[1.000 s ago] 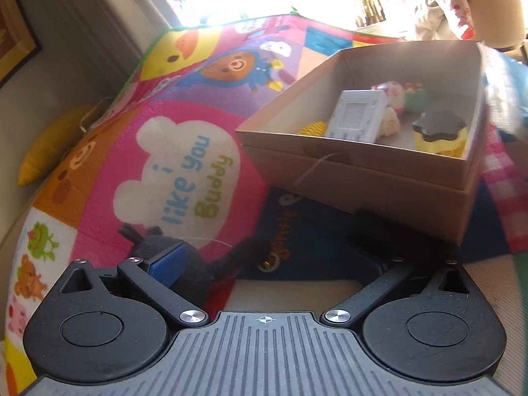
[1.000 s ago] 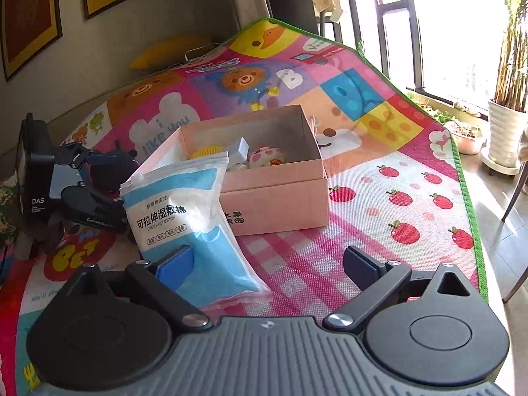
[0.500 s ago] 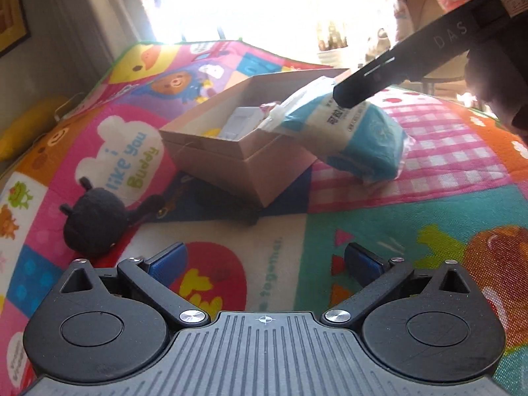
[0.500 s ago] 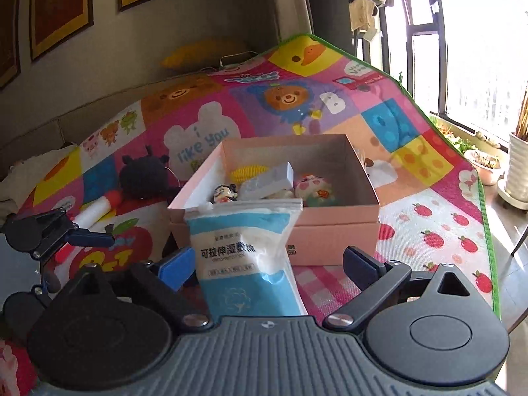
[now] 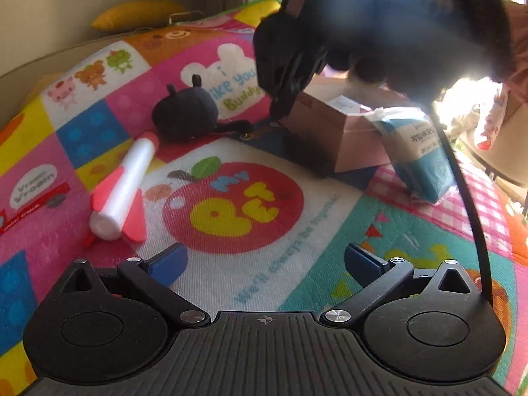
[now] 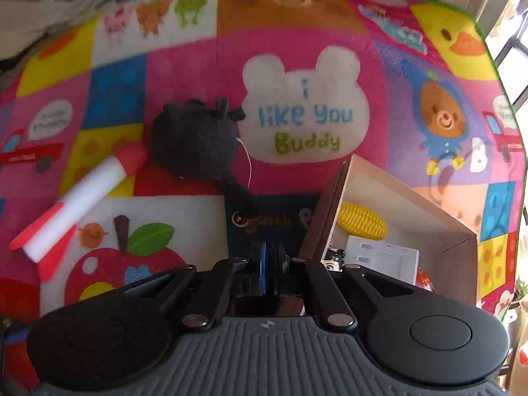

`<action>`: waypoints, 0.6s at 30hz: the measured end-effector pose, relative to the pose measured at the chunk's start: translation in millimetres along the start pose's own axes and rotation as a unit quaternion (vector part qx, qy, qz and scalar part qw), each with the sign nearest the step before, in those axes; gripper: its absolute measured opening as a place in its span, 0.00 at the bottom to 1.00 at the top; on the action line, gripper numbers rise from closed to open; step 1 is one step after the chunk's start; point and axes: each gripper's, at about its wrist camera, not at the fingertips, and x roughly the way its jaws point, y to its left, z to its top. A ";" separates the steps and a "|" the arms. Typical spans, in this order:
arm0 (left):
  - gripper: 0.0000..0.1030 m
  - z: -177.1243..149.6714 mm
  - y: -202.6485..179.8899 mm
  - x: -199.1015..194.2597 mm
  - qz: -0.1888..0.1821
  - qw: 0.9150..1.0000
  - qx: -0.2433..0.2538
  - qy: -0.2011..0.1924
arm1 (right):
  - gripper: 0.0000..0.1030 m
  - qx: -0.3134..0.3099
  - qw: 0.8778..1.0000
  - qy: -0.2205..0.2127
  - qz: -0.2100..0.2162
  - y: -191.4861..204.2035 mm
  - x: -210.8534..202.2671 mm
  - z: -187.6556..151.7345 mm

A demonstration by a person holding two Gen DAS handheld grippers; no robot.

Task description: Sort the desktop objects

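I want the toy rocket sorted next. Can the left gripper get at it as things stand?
Probably yes. The left gripper has its jaws open, and the toy rocket lies alone on the play mat, with nothing between them.

- A home living room was suggested by a colourful children's play mat [image 5: 109, 105] spread over the floor.
- A yellow cushion [image 5: 138, 13] was seen by the wall.
- Toys were scattered: a foam rocket [image 6: 79, 198] and a black plush [image 6: 194, 142].
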 end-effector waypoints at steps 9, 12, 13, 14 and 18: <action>1.00 -3.7 2.9 -10.2 -0.054 0.998 0.003 -0.021 | 0.02 -0.077 0.991 0.077 -0.083 32.5 43.0 -3.6; 1.00 -9.0 -3.0 -12.6 -0.056 0.998 0.016 -0.010 | 0.02 -0.083 0.991 0.080 -0.065 36.5 31.8 -19.5; 1.00 -10.9 -5.0 -13.3 -0.053 0.998 0.020 -0.005 | 0.02 -0.080 0.992 0.080 -0.056 37.0 26.5 -25.5; 1.00 -12.5 -6.6 -13.3 -0.052 0.998 0.022 0.000 | 0.02 -0.078 0.993 0.078 -0.040 38.0 18.3 -34.3; 1.00 -16.4 -13.5 -13.2 -0.052 0.998 0.029 0.019 | 0.03 -0.083 0.993 0.080 0.011 42.9 -14.4 -73.6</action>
